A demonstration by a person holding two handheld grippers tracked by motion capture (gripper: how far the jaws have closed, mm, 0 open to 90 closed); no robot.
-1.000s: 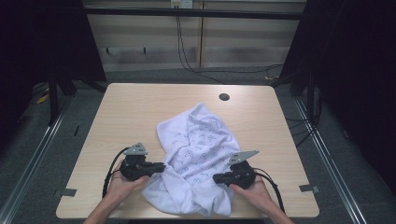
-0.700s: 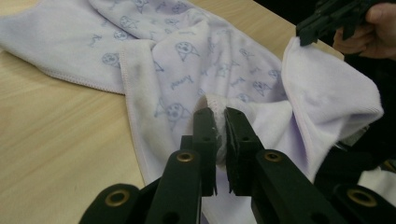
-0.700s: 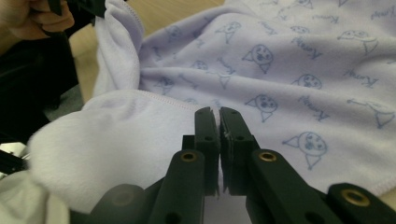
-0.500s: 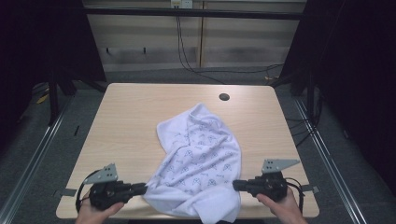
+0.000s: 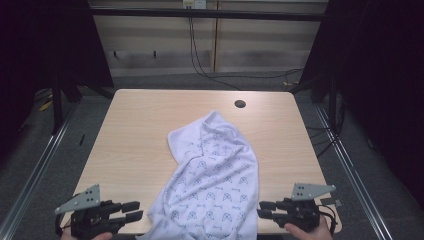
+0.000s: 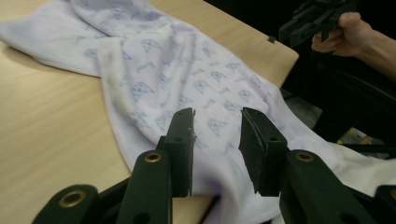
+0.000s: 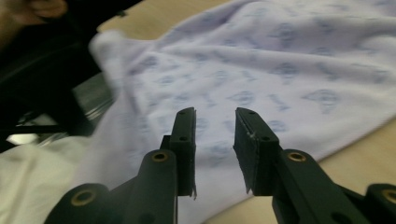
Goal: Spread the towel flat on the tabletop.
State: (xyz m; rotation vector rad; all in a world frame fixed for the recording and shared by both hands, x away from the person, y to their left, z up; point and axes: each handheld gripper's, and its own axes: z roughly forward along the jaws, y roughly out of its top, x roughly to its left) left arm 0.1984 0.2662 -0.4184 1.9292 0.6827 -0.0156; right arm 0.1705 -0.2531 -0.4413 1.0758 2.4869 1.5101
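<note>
Jaws on left gripper (image 5: 134,212) and right gripper (image 5: 266,209) just opened, spread, nothing pinched. Between each pair only air; patterned cloth (image 5: 215,180) lying beyond, released. Cloth draped from table (image 5: 130,130) centre toward six o'clock, lower hem hanging over near edge. Left gripper at seven o'clock, right at five. Risk: overhanging weight dragging cloth off the edge; bunched fold near eleven o'clock staying creased.

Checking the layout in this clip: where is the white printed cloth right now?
In the high view the cloth lies on the table, right of centre, its near end draped over the front edge between the left gripper and right gripper.
</note>
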